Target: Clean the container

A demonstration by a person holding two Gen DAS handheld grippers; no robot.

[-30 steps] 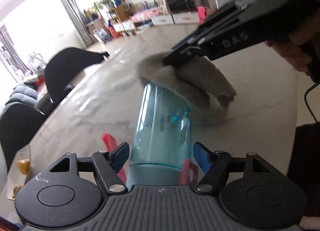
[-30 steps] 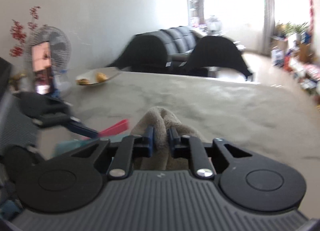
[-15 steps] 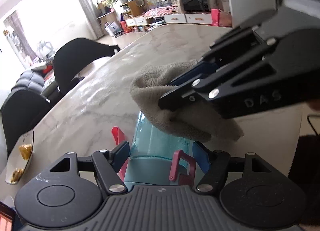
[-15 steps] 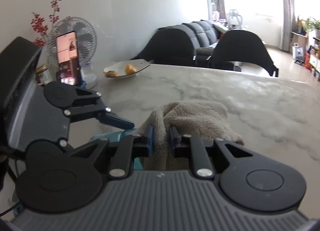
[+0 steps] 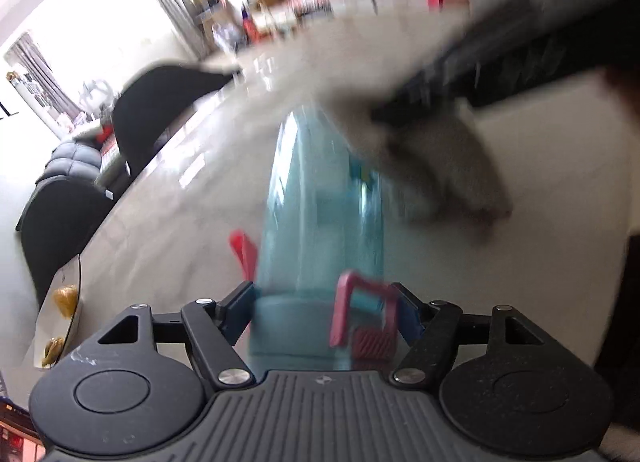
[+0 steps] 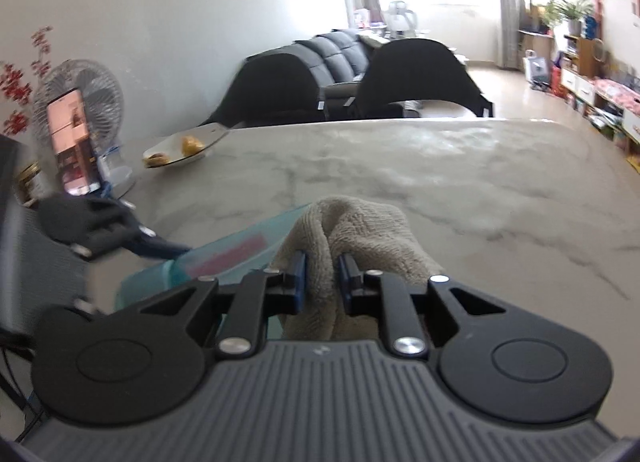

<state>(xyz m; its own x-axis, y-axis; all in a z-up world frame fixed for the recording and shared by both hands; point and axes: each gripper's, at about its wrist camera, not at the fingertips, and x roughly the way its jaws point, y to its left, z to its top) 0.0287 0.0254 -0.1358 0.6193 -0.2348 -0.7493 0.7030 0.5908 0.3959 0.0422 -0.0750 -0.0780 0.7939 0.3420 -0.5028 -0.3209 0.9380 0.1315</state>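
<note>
A clear teal container (image 5: pixel 320 214) with pink clips (image 5: pixel 352 314) juts forward from my left gripper (image 5: pixel 324 310), whose blue pads are shut on its lid end. My right gripper (image 6: pixel 322 276) is shut on a beige towel (image 6: pixel 360 230). In the left wrist view the towel (image 5: pixel 440 166) is blurred and pressed on the container's far end, with the right gripper (image 5: pixel 404 114) reaching in from the upper right. In the right wrist view the container (image 6: pixel 224 254) lies slantwise just left of the towel, and the left gripper's fingers (image 6: pixel 160 248) hold its lower end.
A marble table (image 6: pixel 460 166) spreads under both grippers. A glass plate with food (image 6: pixel 180 150) sits at its left edge, near a fan and a phone (image 6: pixel 72 142). Two black chairs (image 6: pixel 412 78) stand at the far side, a black sofa behind them.
The towel has slid from near the lid end out to the container's far end and is blurred by motion. More of the teal body shows now. My left gripper keeps hold.
</note>
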